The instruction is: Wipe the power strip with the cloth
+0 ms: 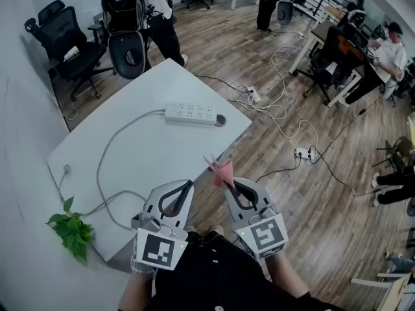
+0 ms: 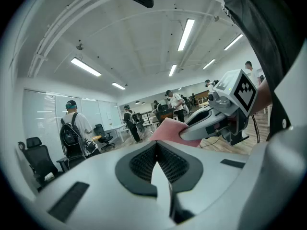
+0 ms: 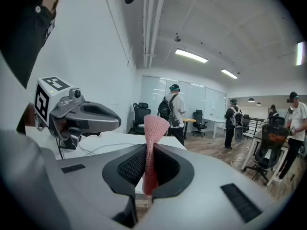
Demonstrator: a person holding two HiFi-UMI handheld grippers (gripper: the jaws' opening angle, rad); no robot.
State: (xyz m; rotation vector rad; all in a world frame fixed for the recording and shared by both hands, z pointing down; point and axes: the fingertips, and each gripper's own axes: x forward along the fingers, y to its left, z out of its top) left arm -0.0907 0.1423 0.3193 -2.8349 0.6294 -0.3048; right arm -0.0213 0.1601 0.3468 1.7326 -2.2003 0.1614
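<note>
A white power strip (image 1: 190, 113) lies near the far right edge of the white table (image 1: 130, 154), its grey cord (image 1: 104, 167) looping toward me. My right gripper (image 1: 227, 178) is shut on a pink cloth (image 1: 221, 170), held up off the table's near right edge; the cloth (image 3: 153, 133) stands up between its jaws. The left gripper (image 1: 188, 185) hovers beside it over the table's near corner, shut with nothing between its jaws. The cloth (image 2: 170, 130) and the right gripper (image 2: 192, 128) both show in the left gripper view.
A green plant sprig (image 1: 71, 229) lies at the table's near left. Black office chairs (image 1: 126, 24) stand behind the table. Cables and another power strip (image 1: 301, 153) lie on the wood floor at right. People stand and sit at the back.
</note>
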